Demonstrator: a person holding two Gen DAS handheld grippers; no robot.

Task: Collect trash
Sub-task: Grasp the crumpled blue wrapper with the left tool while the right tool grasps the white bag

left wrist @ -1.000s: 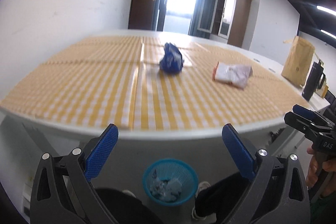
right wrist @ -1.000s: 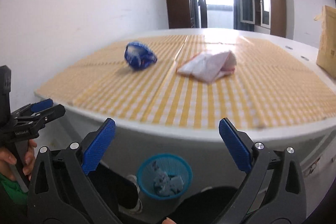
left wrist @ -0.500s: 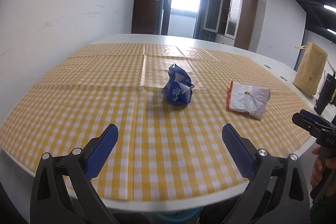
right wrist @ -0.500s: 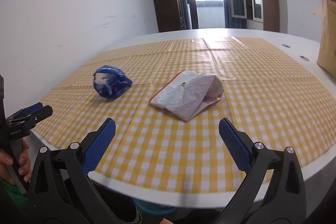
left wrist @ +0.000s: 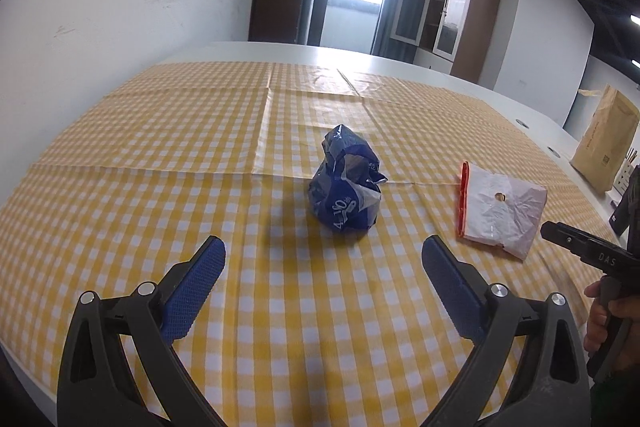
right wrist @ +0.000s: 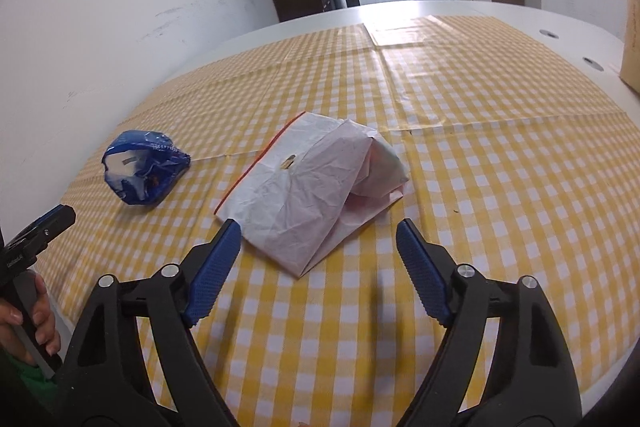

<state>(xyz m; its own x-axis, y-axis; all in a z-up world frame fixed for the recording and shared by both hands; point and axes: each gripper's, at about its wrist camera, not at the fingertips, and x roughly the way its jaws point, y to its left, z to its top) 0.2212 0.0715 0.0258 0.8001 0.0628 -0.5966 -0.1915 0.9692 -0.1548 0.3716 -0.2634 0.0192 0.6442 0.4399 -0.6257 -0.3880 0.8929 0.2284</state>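
**Both grippers up over the table, lined up on the trash**

A second ago I saw the table edge and a teal basket below; now my left gripper (left wrist: pixel 322 269) faces the crumpled blue plastic wrapper (left wrist: pixel 346 189) at frame centre, fingers wide and empty. My right gripper (right wrist: pixel 319 249), also wide, nearly reaches the creased white paper bag with red edge (right wrist: pixel 320 183). The basket has dropped out of view, so I must remember where it is.

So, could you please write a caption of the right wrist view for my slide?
Open right gripper approaching a crumpled white plastic bag on the yellow checked tablecloth, blue wrapper beyond.
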